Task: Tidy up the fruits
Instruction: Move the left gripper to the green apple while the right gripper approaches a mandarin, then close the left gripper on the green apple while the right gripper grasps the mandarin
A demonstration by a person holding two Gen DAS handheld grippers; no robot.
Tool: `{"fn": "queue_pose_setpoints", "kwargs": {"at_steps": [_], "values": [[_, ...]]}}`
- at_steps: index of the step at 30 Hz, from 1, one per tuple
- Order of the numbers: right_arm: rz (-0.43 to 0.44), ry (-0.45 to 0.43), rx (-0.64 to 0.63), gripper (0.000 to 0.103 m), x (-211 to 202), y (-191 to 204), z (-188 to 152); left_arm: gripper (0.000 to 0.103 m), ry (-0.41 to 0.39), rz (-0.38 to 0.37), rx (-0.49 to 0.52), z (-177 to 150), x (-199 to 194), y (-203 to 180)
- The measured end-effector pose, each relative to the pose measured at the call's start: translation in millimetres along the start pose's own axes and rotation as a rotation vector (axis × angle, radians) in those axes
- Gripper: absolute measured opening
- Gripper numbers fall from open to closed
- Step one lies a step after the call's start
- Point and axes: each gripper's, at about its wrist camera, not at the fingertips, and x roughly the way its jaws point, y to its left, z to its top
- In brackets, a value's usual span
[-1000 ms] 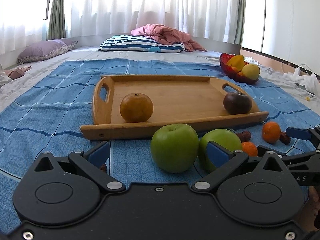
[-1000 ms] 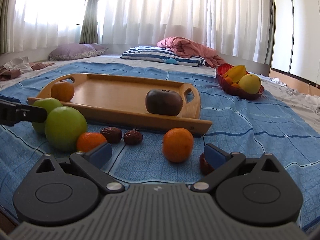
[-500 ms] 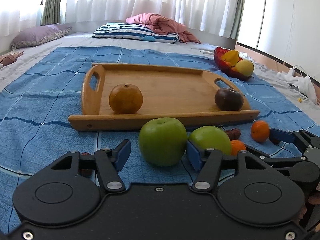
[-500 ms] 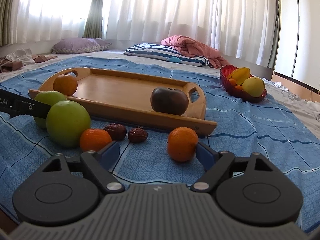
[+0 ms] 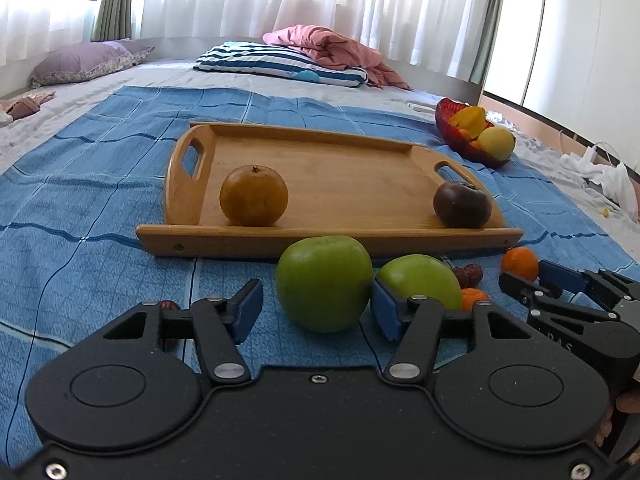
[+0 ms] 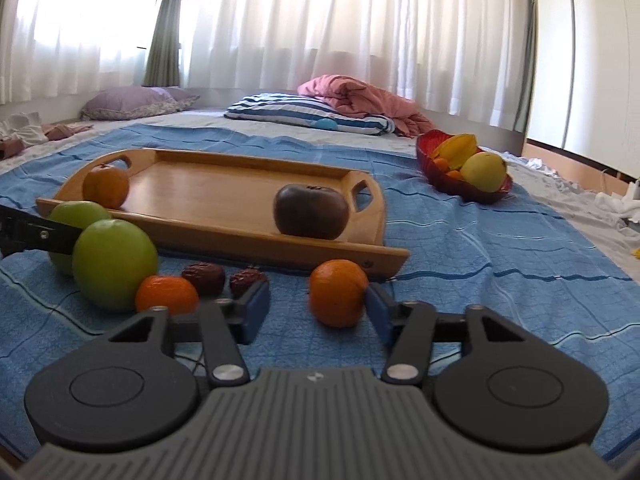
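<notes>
My left claw [image 5: 316, 314] closing round green apple [image 5: 324, 282], one pad off. Firm, waxy, hefty: squeeze at widest. Right claw [image 6: 318, 312] closing on mandarin [image 6: 338, 292], soft, go gentle.

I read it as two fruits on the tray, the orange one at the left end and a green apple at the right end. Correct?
Not quite. The tray does hold two fruits, with the orange one at the left end, but the right-end fruit is dark brown, not a green apple. Both green apples lie on the blanket before the tray, as the left wrist view shows.
</notes>
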Motion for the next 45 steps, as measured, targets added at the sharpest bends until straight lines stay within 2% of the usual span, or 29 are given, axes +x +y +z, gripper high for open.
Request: {"fn": "queue_pose_setpoints", "kwargs": {"at_steps": [6,10,12,17,22,26,40,45], "values": [[-0.036,0.025,0.014,0.049,6.7,-4.5,1.3,0.05,0.001,0.009,0.004,-3.8,-7.0,-2.7],[-0.031,0.04,0.036,0.047,11.2,-6.4,2.3,0.05,0.005,0.005,-0.012,-3.7,-6.6,-1.6],[-0.034,0.048,0.035,0.045,13.4,-5.5,2.2,0.046,0.003,0.005,-0.027,-2.4,-6.5,-1.2],[-0.038,0.056,0.033,0.043,16.0,-5.5,0.1,0.043,-0.01,0.022,-0.062,0.6,-9.5,-0.9],[-0.035,0.056,0.033,0.043,17.4,-5.3,-0.1,0.044,-0.012,0.023,-0.057,1.6,-7.3,-2.5],[-0.035,0.057,0.029,0.043,19.3,-4.7,-0.1,0.051,0.0,0.019,-0.08,2.1,-1.7,-2.3],[-0.013,0.064,0.041,0.042,23.7,-7.8,-0.6,0.05,0.02,-0.013,-0.205,7.1,11.2,8.1],[-0.002,0.06,0.066,0.04,21.4,-11.3,0.1,0.05,0.016,0.008,-0.182,7.4,7.7,3.7]]}}
